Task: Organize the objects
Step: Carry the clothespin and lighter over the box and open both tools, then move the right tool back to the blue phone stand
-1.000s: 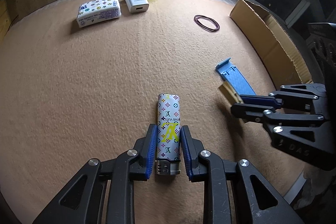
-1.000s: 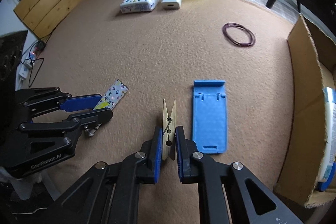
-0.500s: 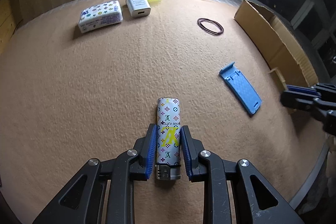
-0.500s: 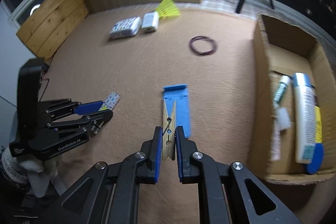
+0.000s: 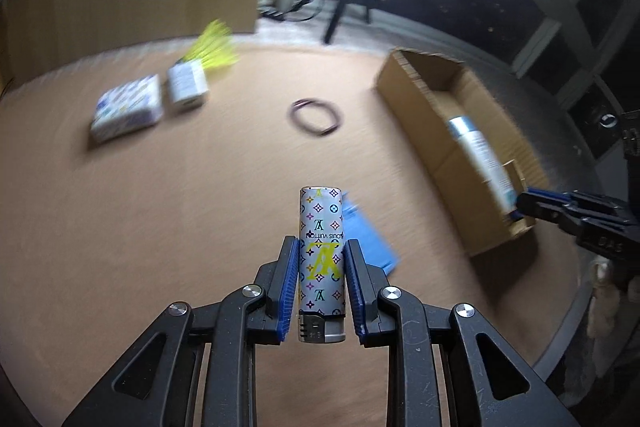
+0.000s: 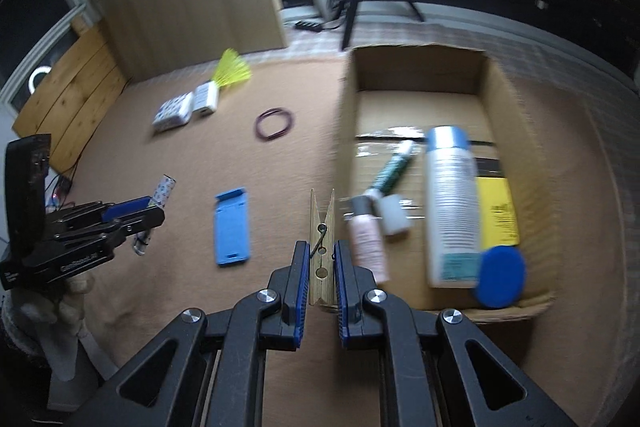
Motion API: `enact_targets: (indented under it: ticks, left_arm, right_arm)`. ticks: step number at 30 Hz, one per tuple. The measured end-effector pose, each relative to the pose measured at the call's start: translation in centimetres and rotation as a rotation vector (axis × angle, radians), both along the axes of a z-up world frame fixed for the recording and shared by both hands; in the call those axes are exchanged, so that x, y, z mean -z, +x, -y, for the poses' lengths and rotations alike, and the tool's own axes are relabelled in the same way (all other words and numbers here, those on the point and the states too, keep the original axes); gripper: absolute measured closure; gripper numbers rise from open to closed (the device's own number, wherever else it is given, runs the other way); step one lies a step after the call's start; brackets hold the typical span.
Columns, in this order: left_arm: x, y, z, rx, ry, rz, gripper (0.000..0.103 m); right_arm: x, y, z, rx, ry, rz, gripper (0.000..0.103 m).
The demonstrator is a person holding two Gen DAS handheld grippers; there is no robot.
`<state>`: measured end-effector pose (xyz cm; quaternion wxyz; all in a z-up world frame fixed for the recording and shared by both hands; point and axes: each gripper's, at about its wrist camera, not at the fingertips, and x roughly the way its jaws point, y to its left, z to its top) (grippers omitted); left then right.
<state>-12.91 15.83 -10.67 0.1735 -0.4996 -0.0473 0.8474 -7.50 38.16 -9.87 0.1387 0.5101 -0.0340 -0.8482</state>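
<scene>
Since the earlier frames: both grippers have risen off the tabletop with their loads and swung toward the cardboard box, which now fills far more of each view.

Left wrist view, grip: left gripper point(image 5: 322, 279) has its jaws closed on the patterned lighter point(image 5: 321, 251), body pinched at mid-length, metal head toward the camera, so the long end juts forward clear of the pads.
Left wrist view, reason for hold: a mid-body pinch likely keeps the lighter from pivoting while it is carried.
Left wrist view, destination: cardboard box point(image 5: 420, 95) lies ahead on the right, a white bottle point(image 5: 478, 155) already inside.
Left wrist view, hard to read: motion blur smears the tissue pack point(image 5: 126, 107), charger point(image 5: 187, 89), yellow shuttlecock point(image 5: 214, 45) and hair tie point(image 5: 316, 117); the blue phone stand point(image 5: 370, 239) is partly hidden behind the lighter.

Right wrist view, grip: right gripper point(image 6: 321, 271) has its jaws clamped on the wooden clothespin point(image 6: 321, 243), tips pointing forward, held over the box's near left wall.
Right wrist view, judgement: the clothespin seems about to be dropped in beside the pink bottle point(image 6: 367, 239).
Right wrist view, hidden: the clothespin's tail end sits between the pads; the yellow item under the white bottle is mostly covered and its label is unreadable.
Right wrist view, tabletop: tabletop point(image 6: 160, 299) carries the remaining loose items, well apart from the box.
</scene>
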Motion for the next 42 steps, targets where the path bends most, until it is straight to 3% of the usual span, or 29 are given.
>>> enact_targets:
  ticks: [10,19,29,32,38,42]
  left_arm:
    - [-2.1,-3.0,-9.9,0.132,0.043,-0.042,0.078]
    - [-1.6,-4.5,-16.8,0.214,0.044,-0.030,0.078]
    - [-1.1,-5.1,-17.5,0.235,0.045,-0.011,0.078]
    - [-1.3,-5.0,-17.2,0.237,0.046,-0.013,0.073]
    - [-1.9,-4.4,-15.6,0.229,0.032,-0.034,0.073]
    - [-2.0,-4.3,-13.5,0.198,0.028,-0.031,0.073]
  right_arm:
    - [0.2,-1.2,-5.1,0.080,0.030,-0.012,0.092]
    - [1.5,-2.6,-7.6,0.115,0.031,0.016,0.092]
    - [2.2,-3.3,-7.6,0.117,0.036,0.033,0.091]
    - [2.0,-3.3,-7.4,0.124,0.033,0.027,0.090]
    - [1.6,-3.2,-6.4,0.116,0.019,0.025,0.089]
    - [1.3,-2.9,-5.3,0.106,0.007,0.018,0.082]
